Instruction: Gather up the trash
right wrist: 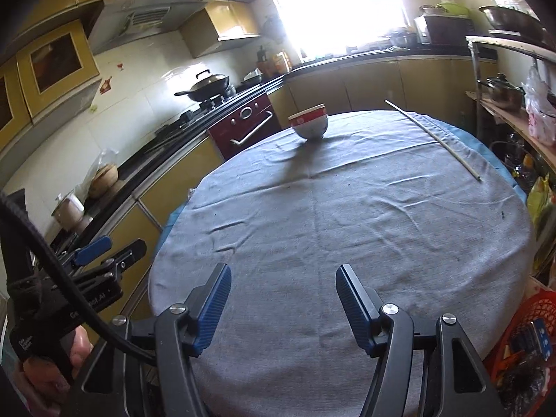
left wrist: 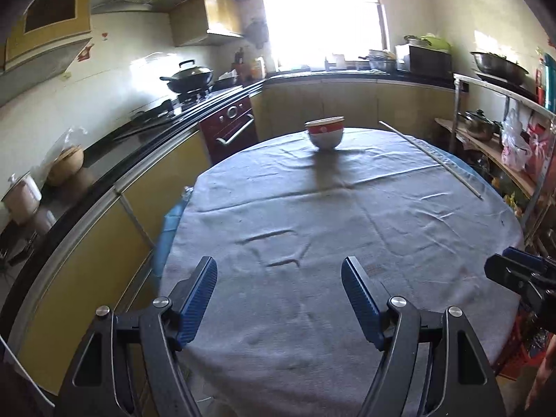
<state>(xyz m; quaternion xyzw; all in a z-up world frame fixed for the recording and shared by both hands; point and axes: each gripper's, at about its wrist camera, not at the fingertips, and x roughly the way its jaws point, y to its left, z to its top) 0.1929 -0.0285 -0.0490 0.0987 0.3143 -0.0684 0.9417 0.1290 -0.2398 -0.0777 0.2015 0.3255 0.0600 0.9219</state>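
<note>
The long thin stick [left wrist: 429, 157] lies along the far right edge of the cloth-covered worktop [left wrist: 312, 226], well apart from the bowl [left wrist: 325, 132]. Likely light, stiff and prone to rolling, it is best pinched mid-length. Left gripper [left wrist: 279, 299] and right gripper [right wrist: 283, 307] both have fingers spread, empty.

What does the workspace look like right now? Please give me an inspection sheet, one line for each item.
Surface: round table under a wrinkled grey cloth, blue layer at its edges.
Job's things: no clear trash on the cloth; a red basket with dark items sits low at the right.
Clutter: bowl near the far edge; thin stick at the far right.
Grippers: left gripper and right gripper open, empty, over the near edge.
Cables: black cable by the left gripper's handle.
Surroundings: wok on the stove, oven, shelf at the right.
</note>
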